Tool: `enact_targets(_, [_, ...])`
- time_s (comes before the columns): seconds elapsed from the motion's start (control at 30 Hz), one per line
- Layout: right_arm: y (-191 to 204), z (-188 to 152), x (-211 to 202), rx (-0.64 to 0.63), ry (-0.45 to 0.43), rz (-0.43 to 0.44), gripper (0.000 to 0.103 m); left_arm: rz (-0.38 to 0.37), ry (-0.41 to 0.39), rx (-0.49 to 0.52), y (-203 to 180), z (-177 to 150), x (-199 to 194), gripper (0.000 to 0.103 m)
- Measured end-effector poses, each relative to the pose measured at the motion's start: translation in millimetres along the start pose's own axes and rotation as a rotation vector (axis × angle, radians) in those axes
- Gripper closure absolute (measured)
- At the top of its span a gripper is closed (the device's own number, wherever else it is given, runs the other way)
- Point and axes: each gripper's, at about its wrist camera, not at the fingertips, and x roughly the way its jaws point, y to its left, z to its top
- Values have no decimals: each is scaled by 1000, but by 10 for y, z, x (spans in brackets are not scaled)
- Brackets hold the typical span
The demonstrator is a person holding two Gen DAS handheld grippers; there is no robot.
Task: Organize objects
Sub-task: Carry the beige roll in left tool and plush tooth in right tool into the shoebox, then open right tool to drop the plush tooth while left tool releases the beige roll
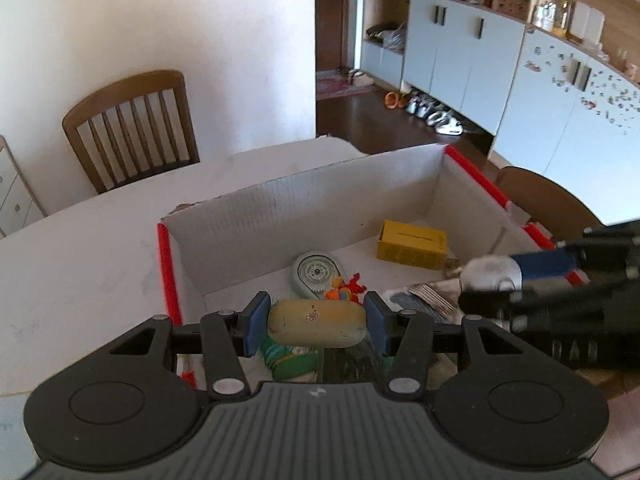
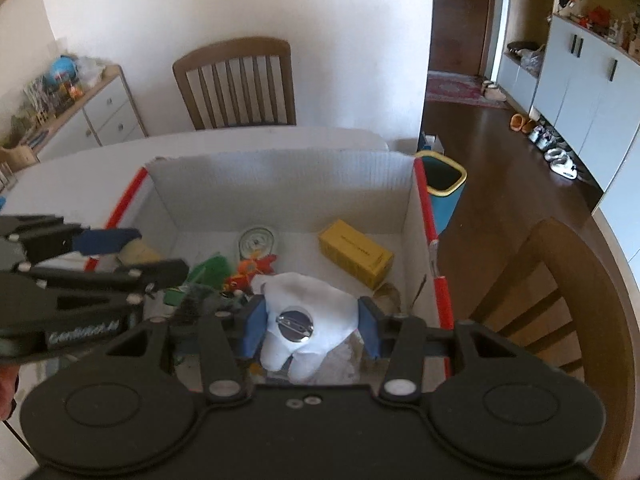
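My left gripper (image 1: 317, 323) is shut on a yellowish oblong case (image 1: 317, 328) and holds it over the near end of a white cardboard box with red edges (image 1: 312, 200). My right gripper (image 2: 310, 330) is shut on a white plush badge with a metal pin back (image 2: 306, 328), also above the box's near end (image 2: 280, 172). Each gripper shows in the other's view: the right one (image 1: 520, 280) at the right, the left one (image 2: 108, 248) at the left. In the box lie a yellow carton (image 1: 412, 244), a grey round gear toy (image 1: 316, 274) and an orange-red toy (image 1: 346, 290).
The box stands on a white table (image 1: 80, 272). Wooden chairs stand at the far side (image 2: 240, 84) and the right side (image 2: 560, 300). A teal bin with a yellow rim (image 2: 444, 188) stands on the floor past the box. Green items (image 1: 292, 360) lie under my left gripper.
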Motion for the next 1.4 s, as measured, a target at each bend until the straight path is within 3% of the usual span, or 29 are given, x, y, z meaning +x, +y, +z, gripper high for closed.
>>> enact_targets(0.3, [45, -32, 219, -103, 23, 0, 55, 25, 63, -7, -34, 124, 379, 53])
enact_targets(0.73, [-35, -25, 231, -93, 29, 21, 50, 19, 156, -8, -67, 67, 602, 53])
enact_targets(0.8, [-42, -40, 212, -91, 27, 20, 41, 24, 150, -4, -75, 62, 578, 50])
enact_targets(0.93, [-39, -44, 163, -87, 17, 17, 41, 27, 124, -6, -74, 72, 485, 37])
enact_targets(1.4, [6, -101, -234, -48, -41, 16, 37, -13, 26, 3, -102, 67, -11, 36])
